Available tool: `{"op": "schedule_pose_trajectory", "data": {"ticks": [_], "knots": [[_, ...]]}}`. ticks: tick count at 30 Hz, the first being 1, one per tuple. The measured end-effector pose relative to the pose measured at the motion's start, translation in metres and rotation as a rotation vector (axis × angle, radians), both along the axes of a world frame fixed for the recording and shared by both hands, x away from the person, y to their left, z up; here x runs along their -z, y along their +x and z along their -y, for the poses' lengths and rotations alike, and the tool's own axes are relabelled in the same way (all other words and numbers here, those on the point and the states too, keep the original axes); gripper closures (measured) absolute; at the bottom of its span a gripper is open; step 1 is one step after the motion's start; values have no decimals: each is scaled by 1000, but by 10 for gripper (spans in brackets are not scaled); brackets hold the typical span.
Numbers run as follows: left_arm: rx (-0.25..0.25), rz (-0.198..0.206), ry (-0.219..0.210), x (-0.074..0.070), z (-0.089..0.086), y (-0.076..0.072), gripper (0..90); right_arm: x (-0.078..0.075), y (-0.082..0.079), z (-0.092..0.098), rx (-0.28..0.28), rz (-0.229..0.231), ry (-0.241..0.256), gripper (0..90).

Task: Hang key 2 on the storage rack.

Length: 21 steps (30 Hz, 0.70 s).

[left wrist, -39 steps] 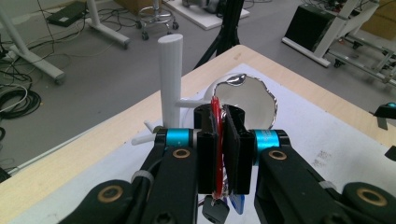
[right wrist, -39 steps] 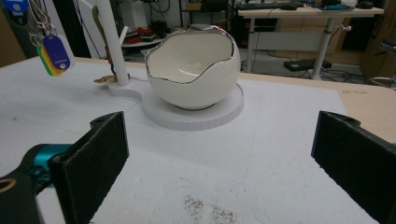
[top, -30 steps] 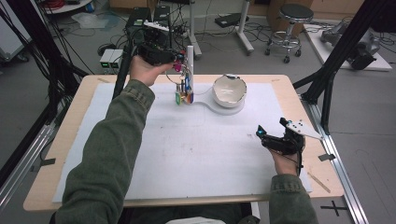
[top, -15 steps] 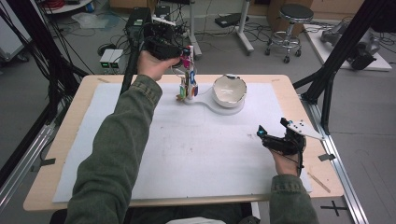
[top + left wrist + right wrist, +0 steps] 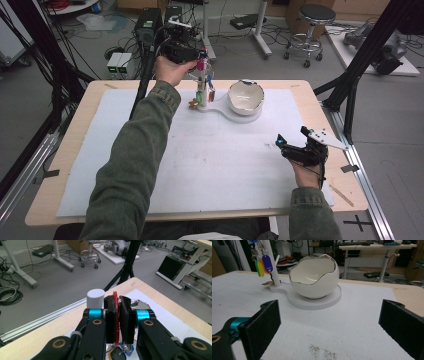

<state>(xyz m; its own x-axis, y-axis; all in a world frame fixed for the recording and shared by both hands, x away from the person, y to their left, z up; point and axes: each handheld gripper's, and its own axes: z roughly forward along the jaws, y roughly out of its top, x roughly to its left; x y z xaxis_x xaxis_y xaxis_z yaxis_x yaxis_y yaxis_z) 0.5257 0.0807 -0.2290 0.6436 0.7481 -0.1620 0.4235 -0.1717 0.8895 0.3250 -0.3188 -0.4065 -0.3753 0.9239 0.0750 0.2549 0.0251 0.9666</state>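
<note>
A white key stand [image 5: 202, 92] with a round post [image 5: 95, 298] stands at the table's far middle, with coloured key tags [image 5: 264, 265] hanging from it. My left gripper [image 5: 199, 61] is at the top of the post, shut on a thin red key tag [image 5: 115, 315], and keys [image 5: 123, 350] dangle just below the jaws. The stand's flat white base [image 5: 317, 302] also carries an eggshell-shaped white bowl [image 5: 246, 96]. At the right front of the table, my right gripper [image 5: 292, 145] rests with its jaws wide apart and nothing between them, aimed at the bowl [image 5: 314, 277].
A white sheet [image 5: 200, 165] covers most of the wooden table [image 5: 70, 165]. Black frame posts [image 5: 360, 70] stand at the table's right edge. Behind the table, cables, equipment boxes and a stool [image 5: 312, 30] are on the floor.
My left gripper has risen and shifted right along the post's top, holding the red tag. The right gripper has stayed put.
</note>
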Motion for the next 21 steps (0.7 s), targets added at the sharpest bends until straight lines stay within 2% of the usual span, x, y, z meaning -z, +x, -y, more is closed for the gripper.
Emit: {"op": "schedule_pose_trajectory", "data": {"ticks": [6, 11, 14, 15, 17, 19, 21], "knots": [[-14, -9, 3, 6, 4, 4, 840, 0, 0, 1, -2, 2, 2, 30], [-19, -12, 39, 10, 9, 5, 840, 0, 0, 1, -1, 2, 3, 30], [-14, -24, 46, 13, 10, 6, 839, 0, 0, 1, -1, 3, 2, 30], [-11, -26, 40, 14, 9, 6, 835, 0, 0, 1, -1, 2, 1, 30], [-1, -28, -11, 14, 6, 6, 807, 0, 0, 1, -2, 0, 2, 31], [13, -37, -49, 13, 3, 6, 717, 1, 0, 1, -4, -2, 1, 30], [23, -41, -52, 11, 1, 5, 607, 1, 0, 0, -4, -3, 1, 30]]}}
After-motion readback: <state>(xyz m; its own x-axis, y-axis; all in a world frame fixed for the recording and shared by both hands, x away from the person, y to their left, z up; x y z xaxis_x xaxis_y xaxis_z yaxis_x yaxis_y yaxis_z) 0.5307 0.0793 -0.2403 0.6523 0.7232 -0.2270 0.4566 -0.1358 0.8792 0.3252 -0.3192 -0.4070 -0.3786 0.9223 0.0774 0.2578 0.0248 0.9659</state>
